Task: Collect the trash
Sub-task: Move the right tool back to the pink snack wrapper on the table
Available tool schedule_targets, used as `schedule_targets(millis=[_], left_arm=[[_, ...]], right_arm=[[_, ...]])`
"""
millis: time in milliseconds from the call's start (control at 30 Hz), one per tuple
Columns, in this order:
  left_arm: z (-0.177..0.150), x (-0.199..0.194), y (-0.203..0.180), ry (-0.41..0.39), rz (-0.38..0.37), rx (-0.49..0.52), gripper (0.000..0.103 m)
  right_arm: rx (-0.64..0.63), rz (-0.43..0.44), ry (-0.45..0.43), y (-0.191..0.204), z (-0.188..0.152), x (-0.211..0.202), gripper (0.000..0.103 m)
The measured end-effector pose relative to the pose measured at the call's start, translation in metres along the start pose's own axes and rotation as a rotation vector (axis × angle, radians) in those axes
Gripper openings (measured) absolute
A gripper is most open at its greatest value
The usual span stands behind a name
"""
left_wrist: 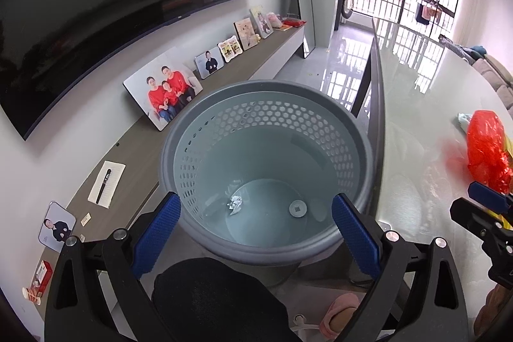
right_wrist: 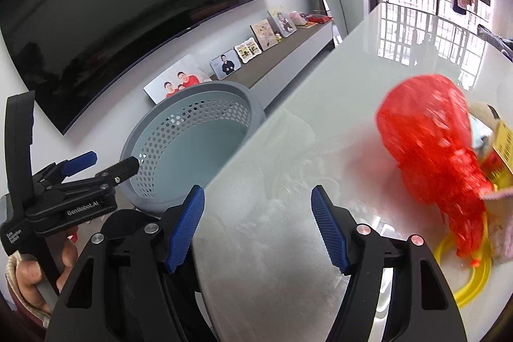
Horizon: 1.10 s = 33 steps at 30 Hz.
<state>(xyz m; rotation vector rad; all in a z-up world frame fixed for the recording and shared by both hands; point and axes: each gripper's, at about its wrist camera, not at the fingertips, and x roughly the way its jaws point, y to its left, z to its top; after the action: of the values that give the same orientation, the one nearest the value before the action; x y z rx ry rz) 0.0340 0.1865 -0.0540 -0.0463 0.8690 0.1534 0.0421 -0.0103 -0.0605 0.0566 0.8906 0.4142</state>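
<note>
A: Trash is seen in two places: a red bag (right_wrist: 429, 162) lies near the tabletop's (right_wrist: 288, 149) right edge, with a yellow ring (right_wrist: 471, 287) and a box (right_wrist: 503, 149) touching or just beside it, and a paper scrap (left_wrist: 235, 204) lies at the bottom of the bin (left_wrist: 266, 249).

B: How are the grippers held?

A: The right gripper (right_wrist: 258, 228) is spread wide over bare tabletop, nothing gripped. The left gripper (left_wrist: 256, 233) is also wide open above the bin's rim, nothing held.

B: What could be spoiled from here?

A: The bag looks thin and crumpled, so only a fold might be pinched and the bag dropped short of the bin. The ring or box could be dragged off the edge if the bag is caught up with them. The bin stands just beside the tabletop's left edge, so its rim could be knocked by the left gripper.
</note>
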Motion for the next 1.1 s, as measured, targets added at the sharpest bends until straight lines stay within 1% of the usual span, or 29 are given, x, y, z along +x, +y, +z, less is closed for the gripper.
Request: schedule_targets(millis=[167,333,633,767,967,1100], left_arm=[[-0.001,-0.012,-0.02,-0.013,-0.017,0.023,0.093],[-0.002,-0.018,-0.04,-0.016,-0.041,0.035,0.094],[-0.006,-0.024,-0.086,-0.011,-0.084,0.079,0.094],[-0.008,-0.029,-0.105,-0.011,-0.098,0.099,0.094],[-0.01,-0.033,-0.126,-0.007,-0.115,0.11,0.094],[-0.012,-0.039,-0.139,-0.009,-0.112,0.119,0.094]], right_arm=[[0.033,-0.032,-0.009,-0.021,-0.016,-0.018,0.066],[0.064,-0.084,-0.033,-0.045,-0.031,-0.044,0.066],[0.121,-0.163,-0.07,-0.099,-0.056,-0.086,0.066],[0.127,-0.199,-0.077,-0.123,-0.062,-0.098,0.066],[0.119,-0.215,-0.089,-0.144,-0.07,-0.111,0.066],[0.108,-0.219,-0.09,-0.157,-0.067,-0.115,0.066]])
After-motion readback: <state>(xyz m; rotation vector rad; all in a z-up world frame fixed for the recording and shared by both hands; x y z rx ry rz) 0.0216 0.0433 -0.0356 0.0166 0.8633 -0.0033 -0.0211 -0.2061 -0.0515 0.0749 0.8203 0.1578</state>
